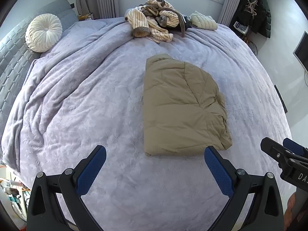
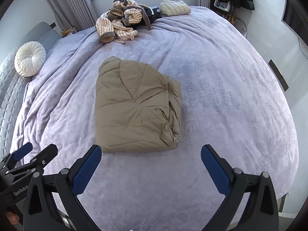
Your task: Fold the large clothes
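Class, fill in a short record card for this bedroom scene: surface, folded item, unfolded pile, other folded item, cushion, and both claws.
surface: bed with lilac blanket
folded item: tan jacket, mid-bed, lying flat
unfolded pile: striped robe, far edge
other folded item: pale jacket, beside the robe
cushion: round, white, by the headboard
left claw: open, holds nothing
right claw: open, holds nothing

Folded tan jacket (image 2: 134, 105) on lilac bedspread (image 2: 221, 96), right claw (image 2: 151, 154) empty, jaws wide, striped robe (image 2: 119, 23) beyond

A dark garment (image 1: 184, 24) lies mostly hidden beneath the striped robe (image 1: 154, 19).
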